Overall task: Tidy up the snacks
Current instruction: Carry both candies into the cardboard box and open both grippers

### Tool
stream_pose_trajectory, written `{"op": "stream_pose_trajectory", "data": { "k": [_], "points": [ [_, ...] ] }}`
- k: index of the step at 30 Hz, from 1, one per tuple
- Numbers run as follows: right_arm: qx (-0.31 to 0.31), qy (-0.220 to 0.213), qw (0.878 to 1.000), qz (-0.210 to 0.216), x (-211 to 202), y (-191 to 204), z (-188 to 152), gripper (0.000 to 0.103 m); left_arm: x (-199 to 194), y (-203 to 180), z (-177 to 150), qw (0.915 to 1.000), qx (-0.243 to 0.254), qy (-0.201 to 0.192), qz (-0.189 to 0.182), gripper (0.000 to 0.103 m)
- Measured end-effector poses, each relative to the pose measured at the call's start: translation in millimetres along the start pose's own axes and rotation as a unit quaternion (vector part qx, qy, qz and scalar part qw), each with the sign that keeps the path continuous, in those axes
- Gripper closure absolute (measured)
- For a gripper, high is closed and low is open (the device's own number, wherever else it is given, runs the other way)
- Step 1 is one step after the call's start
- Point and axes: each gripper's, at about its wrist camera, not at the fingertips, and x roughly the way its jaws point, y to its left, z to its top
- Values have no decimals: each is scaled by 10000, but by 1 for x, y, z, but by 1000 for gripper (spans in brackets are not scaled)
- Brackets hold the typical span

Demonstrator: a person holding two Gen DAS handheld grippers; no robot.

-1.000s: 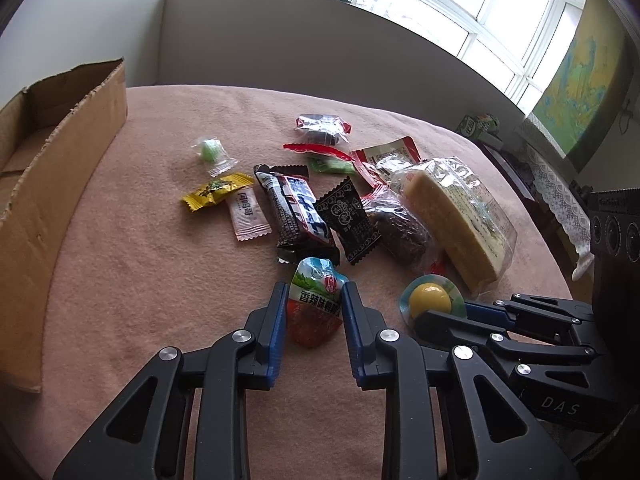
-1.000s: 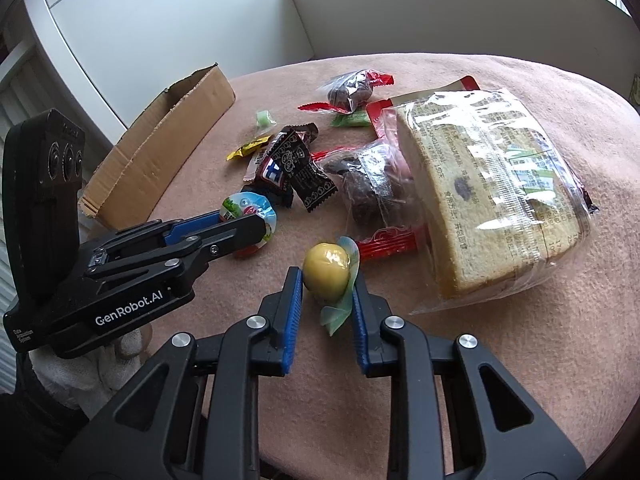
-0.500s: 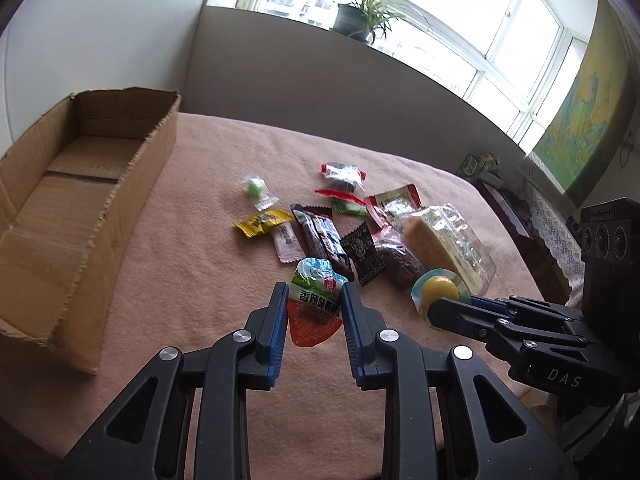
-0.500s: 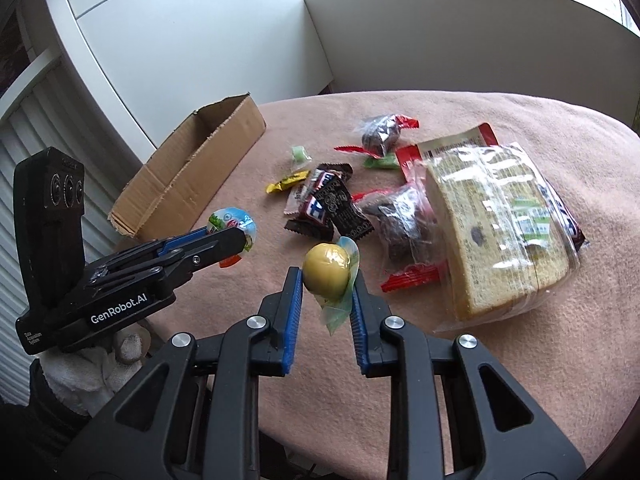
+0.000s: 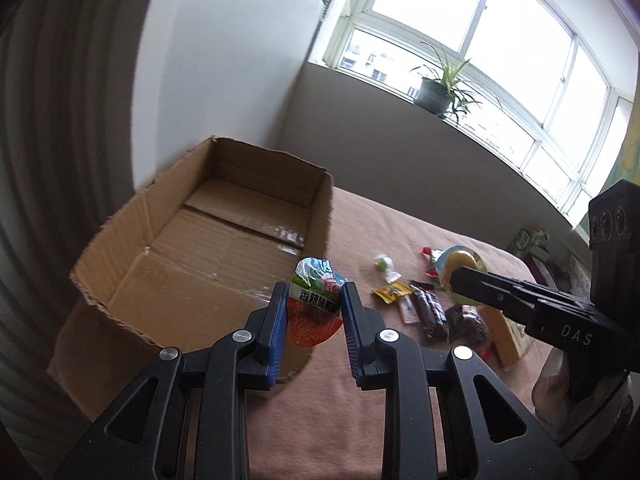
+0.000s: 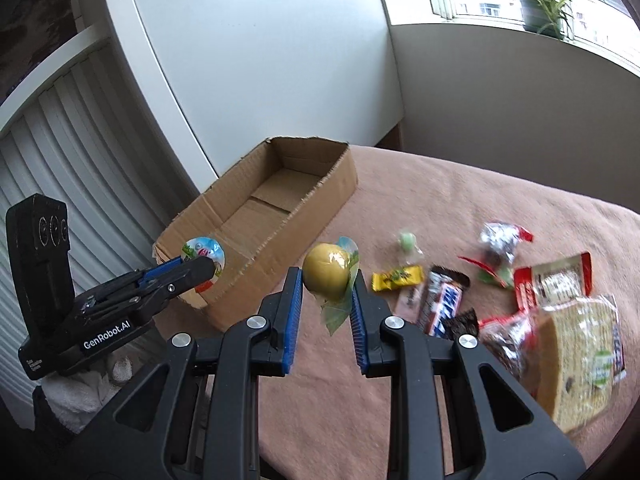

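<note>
Both loaded up: left gripper [image 5: 314, 312] fingers clamped on a jelly cup [image 5: 316, 304], right gripper [image 6: 326, 300] pinching a yellow candy [image 6: 325, 276]. Cardboard box [image 5: 224, 240] ahead and left of both, left hand nearer, probably just short of the rim. Both tilted downward.

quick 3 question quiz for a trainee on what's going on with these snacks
1. True or false: the cardboard box already has snacks in it.
2. What does the right gripper hold?
A. a chocolate bar
B. a yellow ball-shaped snack in clear wrap
C. a slice of cake
3. Fill in: the left gripper is shut on a ____ with an orange bottom.

Key:
1. False, it looks empty.
2. B, the yellow ball snack.
3. Sealed snack cup.
</note>
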Motion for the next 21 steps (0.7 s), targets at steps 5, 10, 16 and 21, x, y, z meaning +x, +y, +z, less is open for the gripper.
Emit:
{"op": "stream_pose_trajectory", "data": {
  "k": [5, 10, 16, 21],
  "points": [
    [-316, 112, 9993, 193, 35, 33, 23, 80, 6, 28, 6, 9992, -237, -61, 301, 79],
    [-394, 331, 9983, 284, 69, 51, 35, 80, 9, 41, 11, 9986, -274, -84, 444, 79],
    [-405, 588, 9970, 310, 97, 61, 36, 79, 11, 52, 17, 9979, -319, -91, 565, 78],
    [-361, 544, 9975, 275, 97, 58, 34, 72, 11, 56, 17, 9973, -341, -106, 642, 77]
  ]
}}
